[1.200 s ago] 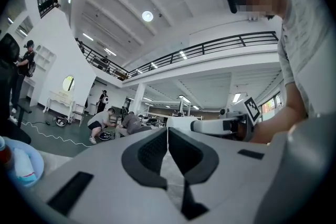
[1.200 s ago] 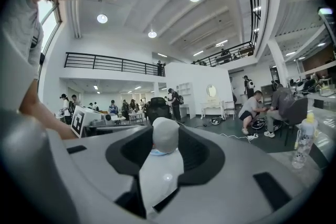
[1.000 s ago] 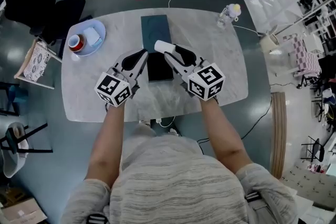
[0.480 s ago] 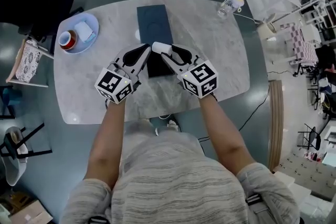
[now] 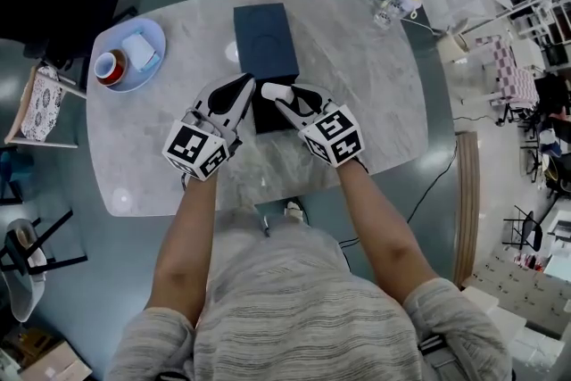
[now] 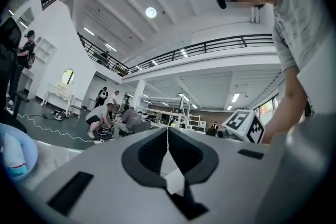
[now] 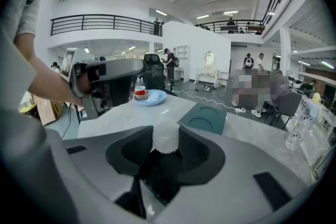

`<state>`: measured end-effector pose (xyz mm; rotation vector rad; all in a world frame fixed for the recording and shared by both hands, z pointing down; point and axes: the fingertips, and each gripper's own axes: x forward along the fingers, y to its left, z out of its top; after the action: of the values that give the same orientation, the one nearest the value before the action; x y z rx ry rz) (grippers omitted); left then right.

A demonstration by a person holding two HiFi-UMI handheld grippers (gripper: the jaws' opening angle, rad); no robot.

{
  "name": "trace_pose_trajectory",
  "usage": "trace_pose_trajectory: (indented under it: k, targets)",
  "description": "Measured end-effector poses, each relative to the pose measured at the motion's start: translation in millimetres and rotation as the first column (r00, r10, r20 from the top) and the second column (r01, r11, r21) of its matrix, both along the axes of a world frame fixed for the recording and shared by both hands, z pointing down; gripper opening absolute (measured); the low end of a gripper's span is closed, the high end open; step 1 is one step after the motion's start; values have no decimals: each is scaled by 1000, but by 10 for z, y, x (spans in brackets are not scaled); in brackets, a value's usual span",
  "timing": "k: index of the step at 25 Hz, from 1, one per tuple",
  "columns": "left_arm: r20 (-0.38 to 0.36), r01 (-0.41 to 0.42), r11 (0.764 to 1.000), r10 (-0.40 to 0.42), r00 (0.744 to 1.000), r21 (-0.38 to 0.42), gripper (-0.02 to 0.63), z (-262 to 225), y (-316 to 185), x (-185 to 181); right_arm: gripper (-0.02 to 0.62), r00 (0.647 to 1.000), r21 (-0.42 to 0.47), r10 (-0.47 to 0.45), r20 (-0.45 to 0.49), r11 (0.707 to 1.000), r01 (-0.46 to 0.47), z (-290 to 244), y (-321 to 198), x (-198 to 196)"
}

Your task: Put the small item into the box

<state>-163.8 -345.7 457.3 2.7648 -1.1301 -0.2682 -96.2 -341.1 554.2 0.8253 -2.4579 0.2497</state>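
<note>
The small white item (image 5: 273, 90) is pinched at the tips of my right gripper (image 5: 278, 94), which is shut on it just above the open black box (image 5: 270, 115). In the right gripper view the white item (image 7: 166, 136) sits between the jaws, with the dark box (image 7: 160, 183) below. The box's dark blue lid (image 5: 265, 40) lies flat beyond it. My left gripper (image 5: 246, 86) hovers at the box's left side, shut with nothing in it; its tips (image 6: 168, 136) meet in a line.
A blue plate (image 5: 105, 38) holding a red tape roll and a white pack sits at the table's far left. A small clear bottle (image 5: 397, 6) stands at the far right. A black chair (image 5: 53, 0) is beyond the left edge. Cables run across the floor.
The right gripper has brought the white item a little nearer to me, from the lid's near edge to over the black box. The left gripper has kept its place beside it.
</note>
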Motion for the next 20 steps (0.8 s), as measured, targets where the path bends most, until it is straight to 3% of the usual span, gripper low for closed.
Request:
trace_pose_trajectory:
  k: [12, 20]
  targets:
    - [36, -8, 1000, 9, 999, -15, 21, 310, -142, 10, 167, 988, -89, 9, -152, 996, -23, 689, -76, 3]
    - [36, -11, 999, 12, 999, -30, 21, 389, -215, -5, 167, 960, -131, -12, -279, 991, -25, 1063, -126, 64]
